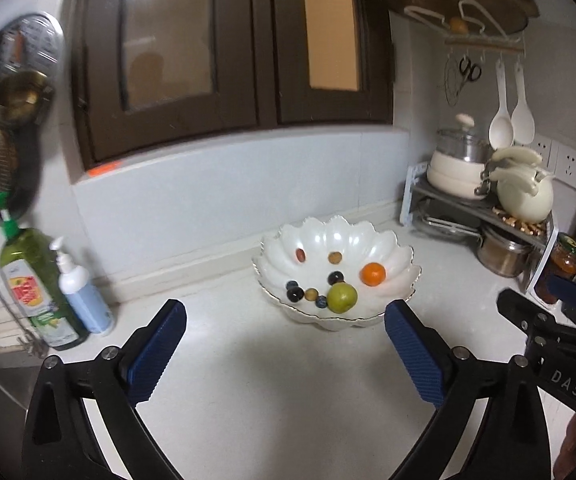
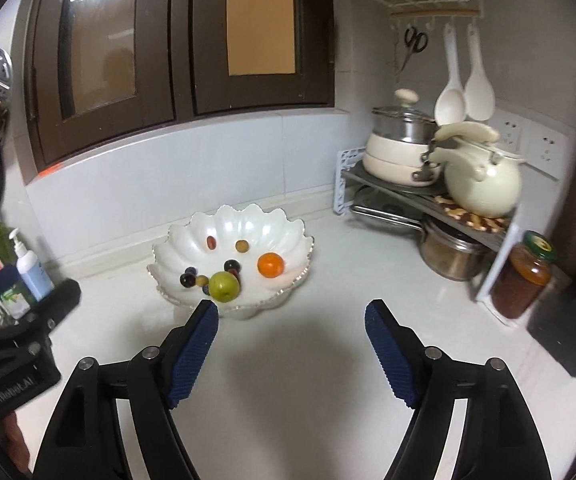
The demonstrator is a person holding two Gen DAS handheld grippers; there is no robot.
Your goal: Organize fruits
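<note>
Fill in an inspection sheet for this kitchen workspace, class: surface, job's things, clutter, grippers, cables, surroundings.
Surface: white countertop, bare in front of both grippers.
Job's things: scalloped white bowl holds a green fruit, an orange fruit and several small dark and brownish fruits.
Clutter: jar, pot rack, green bottle, pump bottle.
Grippers: left gripper open, empty; right gripper open, empty.
Cables: nothing seen.
Surroundings: dark-framed window, hanging white spoons, scissors, wall sockets.

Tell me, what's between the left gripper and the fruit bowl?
Nothing: only bare white counter lies between the open left gripper and the bowl, seen in the left wrist view.
</note>
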